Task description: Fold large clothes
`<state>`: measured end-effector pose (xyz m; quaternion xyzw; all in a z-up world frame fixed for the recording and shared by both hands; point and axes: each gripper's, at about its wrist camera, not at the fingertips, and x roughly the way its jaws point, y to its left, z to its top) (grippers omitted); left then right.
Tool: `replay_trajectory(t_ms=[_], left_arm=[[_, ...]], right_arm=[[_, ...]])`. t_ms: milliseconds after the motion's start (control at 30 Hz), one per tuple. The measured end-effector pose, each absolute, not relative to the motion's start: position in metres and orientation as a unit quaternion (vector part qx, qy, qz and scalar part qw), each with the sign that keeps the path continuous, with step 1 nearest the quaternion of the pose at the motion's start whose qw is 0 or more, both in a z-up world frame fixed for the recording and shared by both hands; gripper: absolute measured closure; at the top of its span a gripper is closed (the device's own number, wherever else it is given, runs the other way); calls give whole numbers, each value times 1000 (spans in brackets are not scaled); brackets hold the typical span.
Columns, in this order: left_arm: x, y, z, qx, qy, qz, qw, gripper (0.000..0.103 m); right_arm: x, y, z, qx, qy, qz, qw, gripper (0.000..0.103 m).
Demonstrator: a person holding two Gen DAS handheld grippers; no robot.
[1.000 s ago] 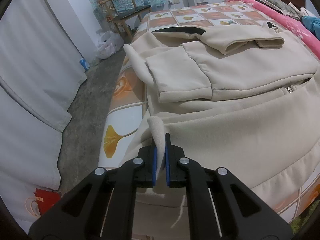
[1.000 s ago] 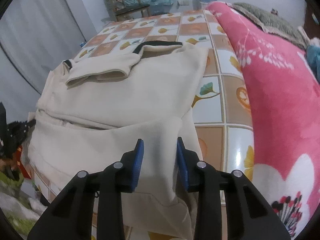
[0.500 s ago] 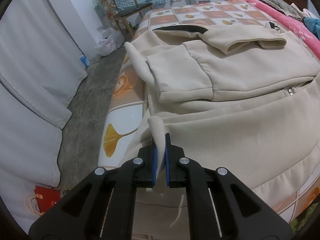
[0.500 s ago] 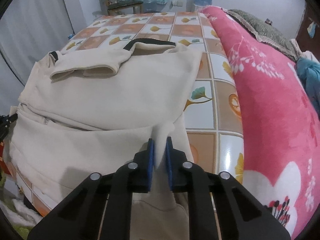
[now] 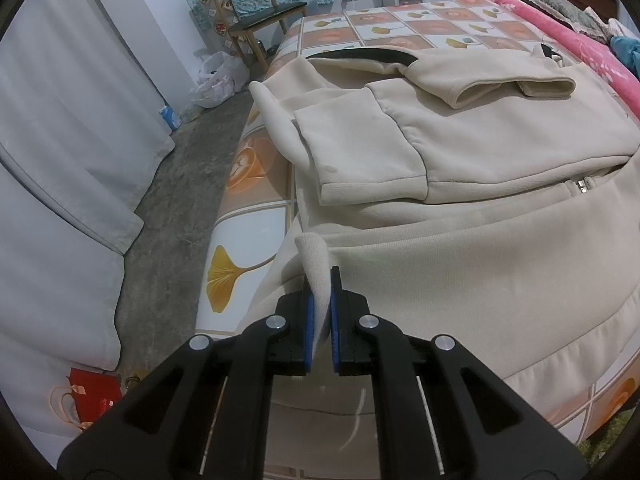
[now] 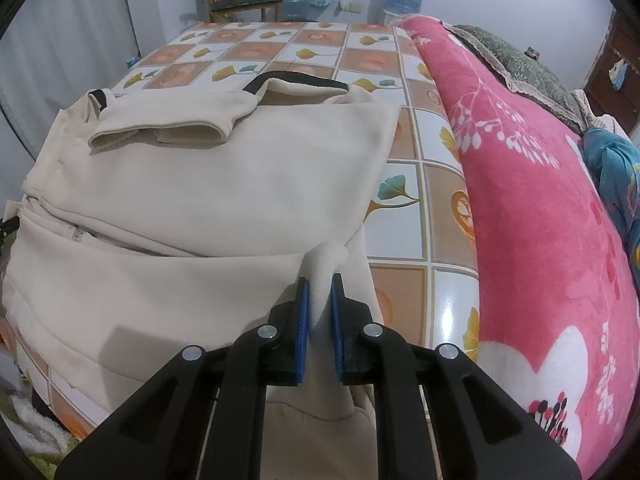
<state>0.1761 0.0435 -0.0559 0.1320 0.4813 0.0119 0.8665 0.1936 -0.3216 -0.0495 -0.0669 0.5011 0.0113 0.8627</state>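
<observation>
Both my left jaws (image 5: pixel 321 312) and right jaws (image 6: pixel 319 312) pinch shut on near corners of the cream fleece zip jacket (image 5: pixel 460 184), spread toward twelve o'clock on the bed (image 6: pixel 404 184), for folding.

Right claw (image 6: pixel 319 280) pinches raised fold of cream jacket (image 6: pixel 224 184) between blue pads near garment's right edge. Jacket lies flat on bed (image 6: pixel 404 216) covered in tile-print sheet, sleeve (image 6: pixel 160 130) folded across chest, zipper pull (image 6: pixel 77 235) visible at left. Pink floral blanket (image 6: pixel 532 216) just beside jacket, right.
</observation>
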Motion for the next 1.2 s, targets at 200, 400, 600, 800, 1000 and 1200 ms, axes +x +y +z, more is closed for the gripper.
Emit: replay_trajectory(t_ms=[200, 400, 600, 800, 1000, 1200], left_arm=[[176, 43, -56, 132, 482, 12, 866, 97], [176, 43, -56, 131, 481, 12, 867, 97], [175, 44, -56, 132, 478, 11, 868, 97], [154, 50, -39, 125, 437, 0, 891, 98], [109, 68, 15, 71, 377, -33, 923, 98], [99, 77, 74, 45, 312, -55, 947, 99]], right_arm=[[195, -321, -51, -70, 502, 9, 862, 92], [194, -321, -51, -72, 501, 8, 863, 92], [191, -320, -50, -76, 495, 5, 866, 95], [166, -315, -26, -88, 461, -5, 883, 97], [114, -317, 26, -52, 396, -15, 917, 98], [105, -319, 73, -32, 329, -16, 944, 98]])
